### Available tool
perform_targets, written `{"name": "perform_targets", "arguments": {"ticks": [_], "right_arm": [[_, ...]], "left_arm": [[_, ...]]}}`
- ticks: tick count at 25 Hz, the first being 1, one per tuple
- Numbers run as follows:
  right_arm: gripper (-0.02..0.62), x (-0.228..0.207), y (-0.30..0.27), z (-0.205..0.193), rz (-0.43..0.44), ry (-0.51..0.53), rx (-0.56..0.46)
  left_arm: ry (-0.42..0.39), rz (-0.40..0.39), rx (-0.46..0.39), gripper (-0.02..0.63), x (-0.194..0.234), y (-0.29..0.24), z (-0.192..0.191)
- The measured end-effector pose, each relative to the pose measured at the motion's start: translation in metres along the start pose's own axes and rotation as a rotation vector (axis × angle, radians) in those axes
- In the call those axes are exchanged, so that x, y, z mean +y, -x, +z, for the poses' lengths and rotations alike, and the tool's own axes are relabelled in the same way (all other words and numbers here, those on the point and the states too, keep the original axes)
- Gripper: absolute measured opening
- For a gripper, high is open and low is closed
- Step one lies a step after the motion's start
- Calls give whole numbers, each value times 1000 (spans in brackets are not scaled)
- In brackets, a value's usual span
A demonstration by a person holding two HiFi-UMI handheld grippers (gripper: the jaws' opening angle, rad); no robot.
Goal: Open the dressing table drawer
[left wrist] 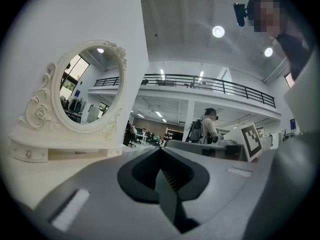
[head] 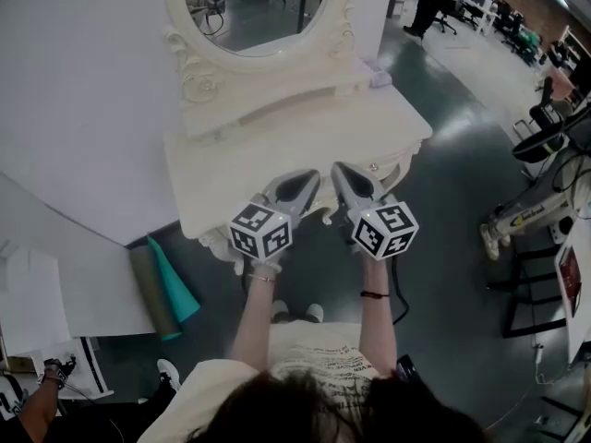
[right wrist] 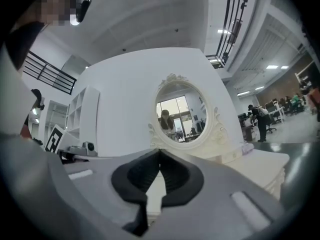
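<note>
Left gripper (left wrist: 161, 149): jaws closed tip to tip, nothing between them. Right gripper (right wrist: 160, 151): same, pads meet at the tip, empty. Both are held level, side by side, close but apart (each one's marker cube shows at the edge of the other's view). In the head view the two tips angle in toward each other over the front edge of the dressing table (head: 231, 146). No view shows whether they touch it.

Drawer (head: 388, 172): in the front apron right under the bench top (head: 397, 123), shut as far as the head view shows. Most of its face is hidden under the grippers. A small knob (head: 373, 166) shows just beside the right gripper's tip.

Further out:
- Cream oval mirror (head: 249, 12) with a carved frame stands at the back of the bench top. It sits left of centre in the left gripper view and nearly dead ahead in the right gripper view.
- Small lilac item (head: 380, 78) lies on the right end of the mirror's base.
- White partition (head: 83, 90) stands behind the table.
- On the dark glossy floor (head: 443, 275), a rolled teal mat (head: 174, 284) and an olive one (head: 148, 293) lie by the table's left side.
- Dark band (head: 373, 294) is on the person's right wrist.
</note>
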State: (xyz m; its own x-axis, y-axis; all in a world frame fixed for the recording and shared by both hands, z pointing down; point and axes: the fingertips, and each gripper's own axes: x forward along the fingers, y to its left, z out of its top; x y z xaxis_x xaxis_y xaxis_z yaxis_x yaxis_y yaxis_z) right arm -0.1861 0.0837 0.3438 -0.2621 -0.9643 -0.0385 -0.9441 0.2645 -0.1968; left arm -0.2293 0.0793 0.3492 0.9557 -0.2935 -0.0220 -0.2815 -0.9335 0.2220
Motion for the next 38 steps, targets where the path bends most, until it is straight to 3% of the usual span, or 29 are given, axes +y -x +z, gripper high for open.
{"name": "perform_targets", "arguments": {"ticks": [16,28,38], "right_arm": [[3,-26,36,-12,-23,-81,-14],[3,-68,15,-7,-67,-68,-16],[3,-126,-29,-5,-114,-57,-15]], "left_arm": [[19,7,45,0,-28,-16,-28],[33,-49,51,0,-6,-61,-28],[27,-106,66,0,37,-125,-20]]}}
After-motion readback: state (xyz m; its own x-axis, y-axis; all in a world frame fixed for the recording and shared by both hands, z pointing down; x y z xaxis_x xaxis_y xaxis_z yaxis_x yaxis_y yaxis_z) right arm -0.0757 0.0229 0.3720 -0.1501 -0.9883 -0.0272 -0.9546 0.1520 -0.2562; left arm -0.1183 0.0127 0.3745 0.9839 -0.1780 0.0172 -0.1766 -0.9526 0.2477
